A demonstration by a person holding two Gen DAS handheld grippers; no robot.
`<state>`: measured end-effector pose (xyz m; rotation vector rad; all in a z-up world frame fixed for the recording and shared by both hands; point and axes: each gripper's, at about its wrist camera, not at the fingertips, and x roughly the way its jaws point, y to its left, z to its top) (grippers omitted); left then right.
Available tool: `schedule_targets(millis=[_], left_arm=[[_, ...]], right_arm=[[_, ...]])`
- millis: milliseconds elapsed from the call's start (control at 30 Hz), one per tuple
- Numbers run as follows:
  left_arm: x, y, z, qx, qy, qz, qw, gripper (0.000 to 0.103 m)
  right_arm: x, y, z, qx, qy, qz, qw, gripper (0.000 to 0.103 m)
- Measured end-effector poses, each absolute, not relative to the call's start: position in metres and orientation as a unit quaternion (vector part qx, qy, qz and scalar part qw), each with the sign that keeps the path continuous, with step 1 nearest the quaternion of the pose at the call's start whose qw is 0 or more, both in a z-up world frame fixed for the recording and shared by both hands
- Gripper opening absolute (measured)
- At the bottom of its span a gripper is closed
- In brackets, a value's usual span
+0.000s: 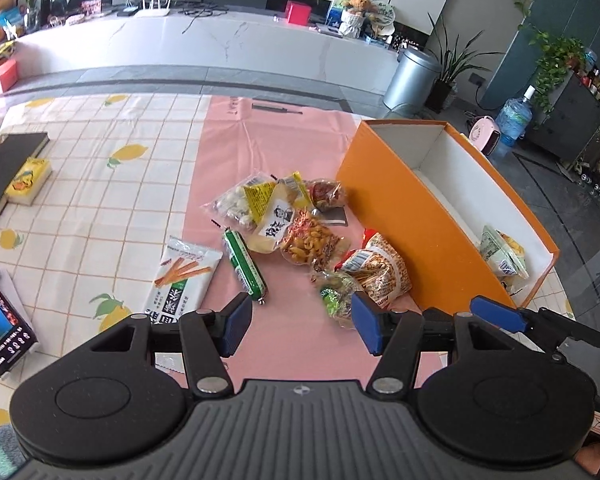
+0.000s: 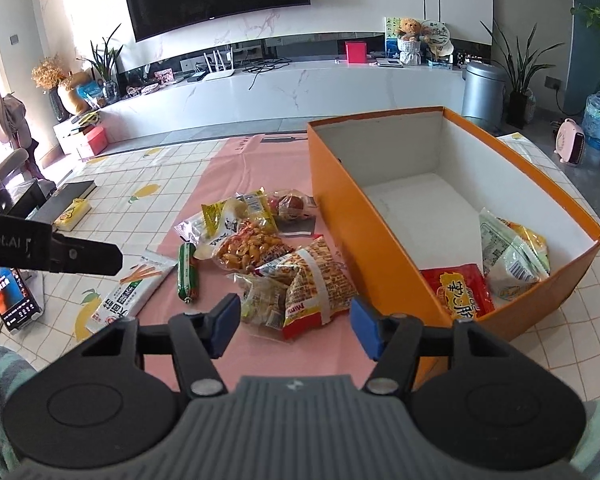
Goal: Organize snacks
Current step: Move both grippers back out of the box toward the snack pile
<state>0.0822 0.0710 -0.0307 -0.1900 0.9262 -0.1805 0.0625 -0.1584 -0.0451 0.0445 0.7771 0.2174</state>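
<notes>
A pile of snack packets [image 1: 296, 224] lies on the pink mat, also in the right wrist view [image 2: 260, 248]. A green sausage [image 1: 245, 265] and a white stick-snack pack [image 1: 184, 276] lie at the pile's left. The orange box [image 1: 380, 200] stands to the right, with a pale green packet [image 2: 512, 256] and a red packet [image 2: 460, 288] inside. My left gripper [image 1: 302, 322] is open and empty, just short of the pile. My right gripper [image 2: 294, 326] is open and empty, just short of an orange-patterned bag [image 2: 320, 284]. A right fingertip [image 1: 496, 314] shows in the left view.
A phone [image 2: 14, 296] on a stand plays video at the left. A dark book [image 1: 8, 172] and a yellow pack [image 1: 30, 180] lie at the far left on the checked tablecloth [image 1: 100, 200]. A marble TV bench [image 2: 284, 88] runs behind the table.
</notes>
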Motion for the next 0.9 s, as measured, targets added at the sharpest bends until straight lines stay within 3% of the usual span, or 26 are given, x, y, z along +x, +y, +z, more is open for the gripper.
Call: schedule_targets(millis=[167, 367, 900], left_arm=[[0.097, 0.060, -0.049, -0.108, 0.459, -0.123, 0.873, 0.065], [0.117, 0.049, -0.076, -0.146, 0.476, -0.141, 0.856, 0.062], [0.154, 0.045, -0.137, -0.223, 0.515, -0.127, 0.818, 0.061]], right_arm=[[0.077, -0.150, -0.058, -0.013, 0.383, 0.108, 0.917, 0.045], [0.089, -0.148, -0.071, -0.053, 0.379, 0.127, 0.915, 0.034], [0.123, -0.139, -0.107, -0.114, 0.374, 0.139, 0.910, 0.033]])
